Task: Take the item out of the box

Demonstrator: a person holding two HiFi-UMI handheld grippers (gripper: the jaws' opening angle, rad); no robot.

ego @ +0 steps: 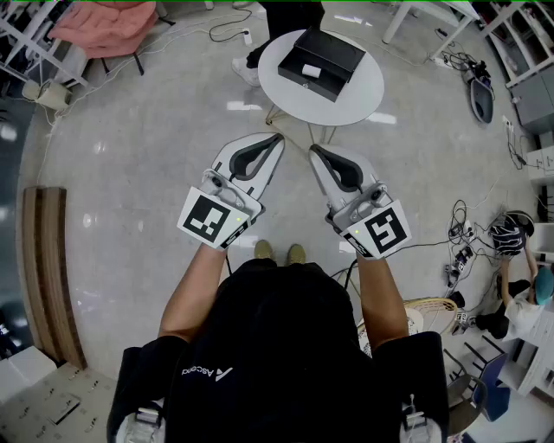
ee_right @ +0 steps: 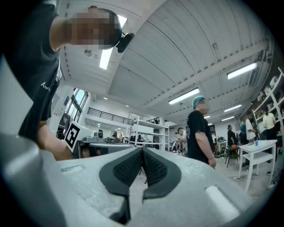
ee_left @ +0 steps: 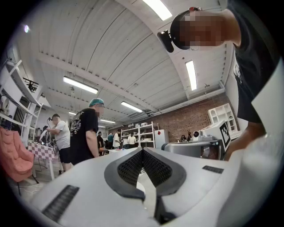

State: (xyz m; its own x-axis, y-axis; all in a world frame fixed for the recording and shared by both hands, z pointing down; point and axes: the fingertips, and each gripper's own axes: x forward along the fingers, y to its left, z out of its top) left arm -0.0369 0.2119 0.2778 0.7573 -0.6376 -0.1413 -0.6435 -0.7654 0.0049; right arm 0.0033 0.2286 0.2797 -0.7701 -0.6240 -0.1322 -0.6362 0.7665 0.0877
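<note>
A black box [ego: 321, 62] lies on a round white table [ego: 363, 97] at the top of the head view, its lid closed or resting on it; no item shows. My left gripper [ego: 279, 137] and right gripper [ego: 313, 149] are held side by side above the floor, short of the table, tips pointing toward it. Both are shut with nothing between the pads. In the left gripper view my left gripper [ee_left: 142, 150] points up at the room, and in the right gripper view my right gripper [ee_right: 142, 149] does too; neither shows the box.
A pink armchair [ego: 108, 26] stands at the back left and a wooden bench [ego: 48, 260] at the left. Cables and gear [ego: 463, 251] litter the floor at the right. A person in a black shirt [ee_left: 86, 133] stands nearby, and white shelving [ee_right: 148, 133] lines the far wall.
</note>
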